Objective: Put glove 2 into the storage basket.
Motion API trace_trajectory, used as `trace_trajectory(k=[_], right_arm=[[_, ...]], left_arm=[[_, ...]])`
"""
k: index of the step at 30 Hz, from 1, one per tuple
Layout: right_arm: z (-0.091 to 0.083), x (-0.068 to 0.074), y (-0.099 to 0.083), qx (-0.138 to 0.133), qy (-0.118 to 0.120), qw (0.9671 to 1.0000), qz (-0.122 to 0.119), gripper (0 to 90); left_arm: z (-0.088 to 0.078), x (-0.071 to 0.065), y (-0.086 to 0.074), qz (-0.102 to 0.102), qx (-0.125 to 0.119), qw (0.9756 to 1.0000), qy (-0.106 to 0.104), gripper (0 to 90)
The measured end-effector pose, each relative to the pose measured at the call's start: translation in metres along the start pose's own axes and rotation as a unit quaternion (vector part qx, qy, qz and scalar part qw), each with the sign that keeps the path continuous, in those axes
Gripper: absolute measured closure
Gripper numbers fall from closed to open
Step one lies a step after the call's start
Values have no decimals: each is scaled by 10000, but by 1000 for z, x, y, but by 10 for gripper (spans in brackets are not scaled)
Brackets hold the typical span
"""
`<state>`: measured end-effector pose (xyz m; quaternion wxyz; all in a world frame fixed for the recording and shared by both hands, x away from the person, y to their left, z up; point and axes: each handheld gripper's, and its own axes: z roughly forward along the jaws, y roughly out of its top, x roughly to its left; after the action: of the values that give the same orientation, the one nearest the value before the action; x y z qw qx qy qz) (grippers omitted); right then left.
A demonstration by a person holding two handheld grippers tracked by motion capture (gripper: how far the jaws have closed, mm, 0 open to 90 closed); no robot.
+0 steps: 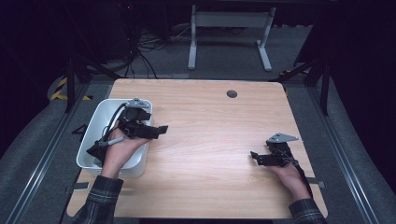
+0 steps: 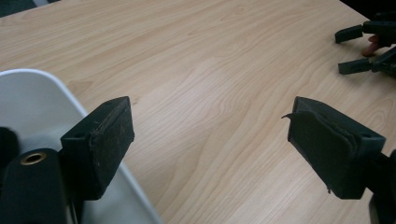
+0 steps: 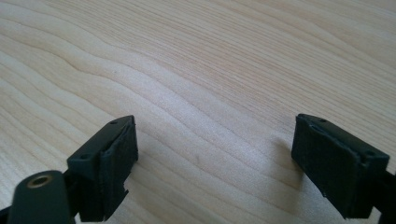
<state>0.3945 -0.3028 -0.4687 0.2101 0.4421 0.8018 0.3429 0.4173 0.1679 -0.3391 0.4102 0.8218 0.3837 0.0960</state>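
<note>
My left tool (image 1: 161,129) sits over the right-hand rim of the white bin (image 1: 95,122), jaws pointing away from the bin across the bare wood of the desk (image 1: 210,140). In the left gripper view the two black jaws stand wide apart with nothing between them; the near jaw overlaps the curved white edge of the bin (image 2: 42,102), the far jaw hangs above open desk (image 2: 201,70). My left hand (image 1: 122,150) grips the tool's body just above the bin's near right corner, and the grey three-cornered plate rides on top, over the bin's interior. The bin itself rests at the left edge of the desk; I cannot make out its contents, since the tool and my hand cover most of the opening. My right tool (image 1: 254,157) lies well apart from the bin, near the desk's right edge, jaws aimed back toward the bin. In the right gripper view its jaws are likewise spread wide and hold nothing, with only wood grain of the desk (image 3: 196,70) between them and a soft shadow under each pad. The same tool shows small at the upper right of the left gripper view (image 2: 355,49), both jaws visibly parted. My right hand (image 1: 290,173) holds it from the near side. A small dark round grommet (image 1: 231,94) sits in the desk beyond and to the right of the bin.
</note>
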Motion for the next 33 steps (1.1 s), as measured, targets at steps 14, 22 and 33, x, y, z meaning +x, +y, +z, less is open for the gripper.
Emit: trace_trajectory(k=[14,22,33], right_arm=[[0,0,0,0,4,10000,-8,148],[0,0,0,-1,6,10000,-11,148],[0,0,0,1,8,10000,-16,148]], left_arm=[[44,-38,-5,279,78,9989,-359,154],[70,-58,-16,428,175,9979,-453,154],[99,-78,-33,641,313,9964,-460,156]])
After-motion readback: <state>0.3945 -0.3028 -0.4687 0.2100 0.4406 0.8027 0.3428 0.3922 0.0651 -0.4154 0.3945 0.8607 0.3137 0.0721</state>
